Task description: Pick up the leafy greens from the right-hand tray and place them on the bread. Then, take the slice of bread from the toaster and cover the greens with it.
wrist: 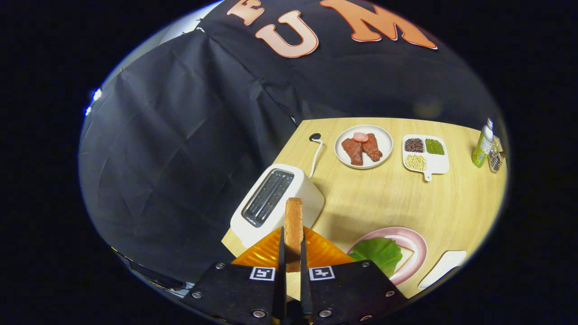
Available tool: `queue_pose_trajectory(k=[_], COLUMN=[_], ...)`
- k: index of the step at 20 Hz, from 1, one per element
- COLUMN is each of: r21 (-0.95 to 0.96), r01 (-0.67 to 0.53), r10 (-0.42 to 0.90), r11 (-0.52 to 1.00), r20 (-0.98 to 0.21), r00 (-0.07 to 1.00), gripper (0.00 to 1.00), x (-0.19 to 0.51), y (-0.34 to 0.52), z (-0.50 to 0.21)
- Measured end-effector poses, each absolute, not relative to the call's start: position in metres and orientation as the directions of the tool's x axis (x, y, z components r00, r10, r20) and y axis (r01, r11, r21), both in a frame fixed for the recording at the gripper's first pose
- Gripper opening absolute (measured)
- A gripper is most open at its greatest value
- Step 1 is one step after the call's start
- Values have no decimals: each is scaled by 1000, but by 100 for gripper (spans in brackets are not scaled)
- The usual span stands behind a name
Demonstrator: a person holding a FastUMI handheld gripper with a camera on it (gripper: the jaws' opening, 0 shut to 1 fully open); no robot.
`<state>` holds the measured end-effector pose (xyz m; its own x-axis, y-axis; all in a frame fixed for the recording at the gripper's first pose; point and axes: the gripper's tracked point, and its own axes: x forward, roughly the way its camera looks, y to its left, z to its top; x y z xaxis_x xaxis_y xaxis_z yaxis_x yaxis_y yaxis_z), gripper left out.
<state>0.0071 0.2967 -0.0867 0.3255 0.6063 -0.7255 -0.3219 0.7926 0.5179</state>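
Item: slice of bread point(294, 225), toasted brown, rough-crusted, seen edge-on and upright. Location: between the two fingers of the tool point(291, 253), both fingers pressing its flat faces; the slice projects forward past the fingertips.

Item: tool. Two thin black fingers drawn close together on the bread, black plates behind them bearing square printed markers and screws. Held above the worktop point(384, 198), tilted down toward it.

Item: toaster point(275, 203), white, smooth, rounded box with two dark slots on top. Location: just ahead of the fingers, slightly left; a white cord point(316, 155) runs from it farther ahead.

Item: orange tray point(266, 253), ribbed surface. Location: directly under the fingers.

Item: pink plate point(417, 250), glossy and round, carrying the leafy greens point(377, 253), a broad veined green leaf lying over a pale slice. Location: just right of the fingers.

Item: white round plate point(384, 140) with red-brown meat pieces. Location: well beyond the fingers, to the right.

Item: white divided dish point(440, 164), three compartments of dark, green and pale grains. Location: right of the white plate.

Item: green bottle point(482, 146). Location: far right, beyond the divided dish.

Item: worktop, pale wood with fine grain.
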Motion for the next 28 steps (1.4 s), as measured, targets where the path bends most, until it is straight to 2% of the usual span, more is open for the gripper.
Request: queue_pose_trajectory(k=[9,20,24,28], r21=[561,577,513,506], r01=[-211,-124,-146,-168], r10=[599,586,532,533], r11=[801,807,846,846], r20=[-752,-759,-789,-786], r00=[274,282,309,313], gripper=[13,13,13,13], x=[-27,-43,-41,-47], y=[249,199,178,175], z=[-145,-198,-219,-226])
